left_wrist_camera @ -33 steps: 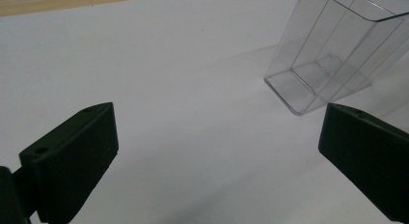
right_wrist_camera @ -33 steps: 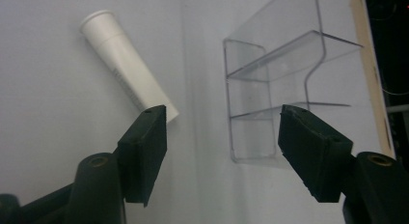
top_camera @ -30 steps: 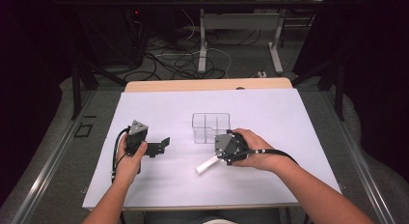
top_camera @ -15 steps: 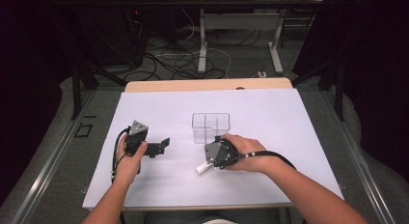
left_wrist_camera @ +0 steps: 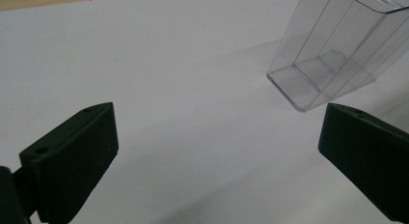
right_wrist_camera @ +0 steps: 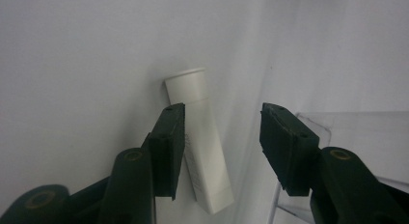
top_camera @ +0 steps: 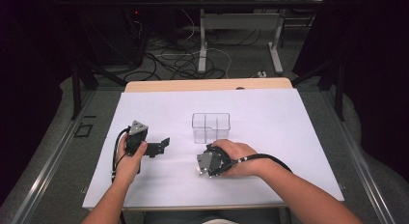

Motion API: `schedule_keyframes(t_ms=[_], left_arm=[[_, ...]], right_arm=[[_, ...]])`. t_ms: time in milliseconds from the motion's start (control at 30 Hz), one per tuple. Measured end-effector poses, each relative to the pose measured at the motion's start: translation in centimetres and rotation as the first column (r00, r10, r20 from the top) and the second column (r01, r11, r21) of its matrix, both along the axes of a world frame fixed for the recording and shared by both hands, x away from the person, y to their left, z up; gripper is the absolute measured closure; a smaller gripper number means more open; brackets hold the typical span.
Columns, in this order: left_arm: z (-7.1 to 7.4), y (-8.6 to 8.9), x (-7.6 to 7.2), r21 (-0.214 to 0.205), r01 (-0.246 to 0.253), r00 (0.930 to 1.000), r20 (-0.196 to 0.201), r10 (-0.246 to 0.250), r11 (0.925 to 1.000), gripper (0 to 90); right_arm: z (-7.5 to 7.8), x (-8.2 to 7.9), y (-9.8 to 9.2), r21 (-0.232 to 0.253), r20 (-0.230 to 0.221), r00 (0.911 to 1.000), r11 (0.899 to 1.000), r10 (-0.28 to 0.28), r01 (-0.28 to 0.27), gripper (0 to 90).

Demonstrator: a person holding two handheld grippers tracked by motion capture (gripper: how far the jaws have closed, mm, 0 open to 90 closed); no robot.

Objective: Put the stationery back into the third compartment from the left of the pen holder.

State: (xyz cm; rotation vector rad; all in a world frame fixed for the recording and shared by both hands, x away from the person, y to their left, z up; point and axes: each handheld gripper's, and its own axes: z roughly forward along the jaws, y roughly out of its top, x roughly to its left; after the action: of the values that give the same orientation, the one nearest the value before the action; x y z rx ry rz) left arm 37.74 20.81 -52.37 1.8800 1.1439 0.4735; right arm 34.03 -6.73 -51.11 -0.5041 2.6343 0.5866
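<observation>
The white tube lies flat on the white table sheet, just in front of the clear divided box. A second ago it lay in plain sight beside my right gripper; since then I have carried that gripper toward my left and lower, and in the high view my right hand now covers the spot where the tube lay. My right jaws have just been closing, and the tube sits between them, against the left pad with a gap to the other one, so they stand partly open and nothing is clamped yet. The hand lies low over the sheet, palm down, the gripper pointing toward my left.

The tube is slim, smooth and plain white, with a wider flat cap at its far end.

My left gripper has kept its place near the sheet's left side, its 2 jaws wide apart over bare sheet, aimed toward the box.
</observation>
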Motion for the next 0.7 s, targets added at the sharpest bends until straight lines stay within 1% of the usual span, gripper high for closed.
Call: schedule_keyframes(t_ms=[100, 133, 167, 200, 233, 267, 300, 333, 367, 433, 500, 533, 567, 600, 633, 667, 700], left_arm=[[0.0, 0.0, 0.0, 0.000, -0.002, 1.0000, 0.001, 0.002, 1.0000, 0.3], [0.0, 0.1, 0.1, -0.001, -0.003, 1.0000, 0.000, 0.003, 1.0000, 0.3], [0.0, 0.1, 0.0, -0.005, -0.002, 1.0000, -0.009, 0.001, 1.0000, 0.3], [0.0, 0.1, 0.1, 0.003, 0.002, 1.0000, -0.006, -0.002, 1.0000, 0.3], [0.0, 0.2, 0.1, 0.005, 0.002, 1.0000, -0.005, -0.002, 1.0000, 0.3], [0.0, 0.1, 0.0, -0.001, -0.002, 1.0000, -0.008, 0.002, 1.0000, 0.3], [0.0, 0.2, 0.1, 0.001, 0.000, 1.0000, -0.007, 0.000, 1.0000, 0.3], [0.0, 0.2, 0.0, -0.006, -0.003, 0.9999, -0.011, 0.003, 1.0000, 0.3], [-0.1, 0.1, 0.1, -0.009, -0.008, 1.0000, -0.004, 0.008, 0.9999, 0.3], [-0.1, 0.2, 0.1, -0.002, -0.003, 1.0000, 0.001, 0.003, 1.0000, 0.3], [-0.1, 0.2, 0.1, -0.002, -0.003, 1.0000, -0.001, 0.003, 1.0000, 0.3], [-0.1, 0.2, 0.1, -0.003, -0.003, 1.0000, -0.001, 0.003, 1.0000, 0.3], [-0.1, 0.2, 0.1, -0.003, -0.004, 1.0000, -0.001, 0.004, 1.0000, 0.3], [-0.1, 0.2, 0.1, -0.002, -0.004, 1.0000, -0.001, 0.004, 1.0000, 0.3], [-0.1, 0.2, 0.0, -0.001, -0.004, 1.0000, -0.001, 0.004, 1.0000, 0.3], [-0.1, 0.2, 0.0, -0.002, -0.006, 1.0000, 0.000, 0.006, 1.0000, 0.3], [-0.1, 0.2, 0.0, -0.008, -0.006, 1.0000, 0.000, 0.006, 0.9999, 0.3]], right_arm=[[-0.2, -0.1, 0.3, -0.018, -0.021, 0.9995, 1.000, 0.024, -0.025, 53.7], [-0.4, -0.2, 0.3, -0.009, -0.023, 0.9995, 1.000, 0.023, -0.023, 54.0], [-0.5, -0.2, 0.5, -0.023, -0.028, 0.9989, 0.999, 0.038, -0.039, 54.1], [-0.6, -0.2, 0.5, -0.024, -0.018, 0.9990, 0.999, 0.042, -0.042, 54.5], [-0.6, -0.2, 0.5, -0.045, -0.030, 0.9987, 0.998, 0.041, -0.042, 54.6], [-0.8, -0.2, 0.6, -0.036, -0.021, 0.9985, 0.998, 0.051, -0.052, 54.9], [-0.9, -0.3, 0.6, -0.037, -0.021, 0.9983, 0.998, 0.054, -0.055, 55.0], [-0.9, -0.2, 0.7, -0.058, -0.028, 0.9979, 0.996, 0.059, -0.061, 55.0], [-1.0, -0.3, 0.8, -0.062, -0.029, 0.9982, 0.997, 0.053, -0.055, 55.0], [-1.2, -0.2, 0.9, -0.054, -0.018, 0.9981, 0.997, 0.059, -0.060, 54.9], [-1.2, -0.1, 1.1, -0.079, -0.022, 0.9973, 0.994, 0.070, -0.072, 54.9], [-1.3, -0.1, 1.2, -0.066, -0.016, 0.9976, 0.995, 0.068, -0.069, 55.0], [-1.3, -0.1, 1.3, -0.083, -0.025, 0.9973, 0.994, 0.070, -0.072, 54.9], [-1.5, -0.1, 1.5, -0.071, -0.018, 0.9972, 0.995, 0.072, -0.073, 54.9], [-1.4, 0.0, 1.6, -0.089, -0.025, 0.9966, 0.993, 0.079, -0.081, 54.9], [-1.6, -0.1, 1.8, -0.083, -0.028, 0.9967, 0.994, 0.075, -0.078, 54.9], [-1.7, 0.0, 1.9, -0.084, -0.020, 0.9956, 0.992, 0.091, -0.093, 54.9]])
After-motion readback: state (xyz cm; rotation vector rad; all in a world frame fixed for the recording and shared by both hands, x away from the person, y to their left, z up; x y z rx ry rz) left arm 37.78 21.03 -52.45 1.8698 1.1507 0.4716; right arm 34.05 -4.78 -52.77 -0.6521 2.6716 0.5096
